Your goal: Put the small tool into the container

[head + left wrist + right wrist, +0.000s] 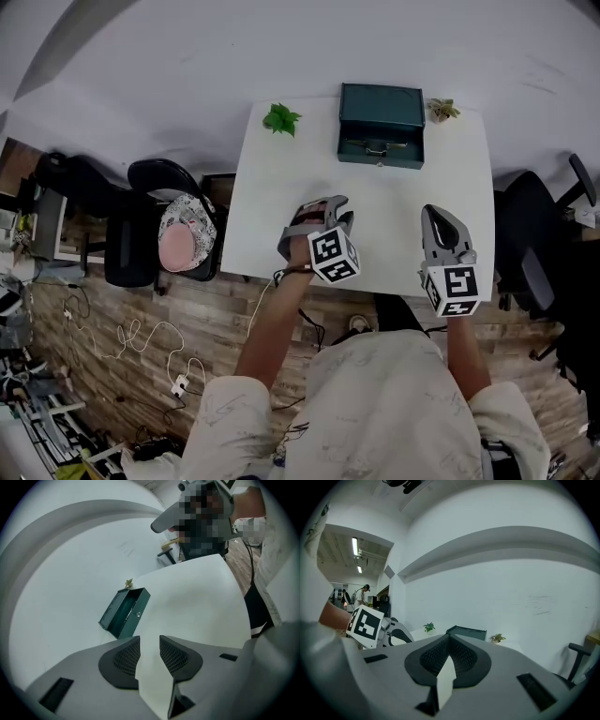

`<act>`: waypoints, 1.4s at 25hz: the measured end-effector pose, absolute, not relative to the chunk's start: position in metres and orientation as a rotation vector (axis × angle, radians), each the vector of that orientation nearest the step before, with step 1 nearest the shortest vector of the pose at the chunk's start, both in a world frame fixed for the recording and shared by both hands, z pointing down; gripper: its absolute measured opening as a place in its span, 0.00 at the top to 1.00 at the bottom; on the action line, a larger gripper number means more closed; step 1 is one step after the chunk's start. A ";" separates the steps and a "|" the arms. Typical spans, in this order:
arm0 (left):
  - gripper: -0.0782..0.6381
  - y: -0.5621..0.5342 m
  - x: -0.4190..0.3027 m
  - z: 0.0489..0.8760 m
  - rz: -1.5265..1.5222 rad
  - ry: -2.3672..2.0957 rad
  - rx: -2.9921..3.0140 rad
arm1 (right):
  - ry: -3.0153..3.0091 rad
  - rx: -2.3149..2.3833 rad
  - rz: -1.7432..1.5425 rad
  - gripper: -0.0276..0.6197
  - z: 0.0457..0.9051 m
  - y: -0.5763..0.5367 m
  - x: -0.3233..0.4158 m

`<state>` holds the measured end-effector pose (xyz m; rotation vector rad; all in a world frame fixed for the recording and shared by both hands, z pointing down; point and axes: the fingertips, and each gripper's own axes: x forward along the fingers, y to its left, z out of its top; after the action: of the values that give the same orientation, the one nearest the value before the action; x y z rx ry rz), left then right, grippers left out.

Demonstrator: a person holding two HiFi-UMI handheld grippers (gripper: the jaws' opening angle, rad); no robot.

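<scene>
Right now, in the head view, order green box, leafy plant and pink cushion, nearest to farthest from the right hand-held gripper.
1. green box, table back edge.
2. leafy plant, back left corner.
3. pink cushion, on chair left of table.

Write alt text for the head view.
Seen from above, a person holds two grippers over the near edge of a white table: the left gripper with jaws apart and empty, the right gripper with jaws together. A dark green box stands at the far edge between a green plant and a paler plant.
</scene>
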<state>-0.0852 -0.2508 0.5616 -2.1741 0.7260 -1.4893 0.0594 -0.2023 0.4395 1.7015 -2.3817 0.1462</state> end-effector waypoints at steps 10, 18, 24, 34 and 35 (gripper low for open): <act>0.71 -0.205 -0.092 0.529 -1.326 0.906 -2.314 | -2.381 1.693 0.124 0.93 0.436 -0.168 0.046; 0.72 -0.182 -0.102 0.488 -1.093 1.131 -2.397 | -2.371 1.684 0.102 0.93 0.434 -0.147 0.040; 0.73 -0.163 -0.108 0.463 -0.909 1.283 -2.480 | -2.379 1.662 0.080 0.93 0.432 -0.134 0.037; 0.75 -0.130 -0.125 0.437 -0.530 1.490 -2.622 | -2.409 1.616 0.059 0.93 0.432 -0.118 0.025; 0.75 -0.127 -0.126 0.435 -0.491 1.495 -2.651 | -2.419 1.607 0.057 0.93 0.432 -0.117 0.022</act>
<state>-0.1255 -0.1272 0.4353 -2.6513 1.4953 -0.4906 0.0218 -0.1170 0.4320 1.6069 -2.4191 0.0573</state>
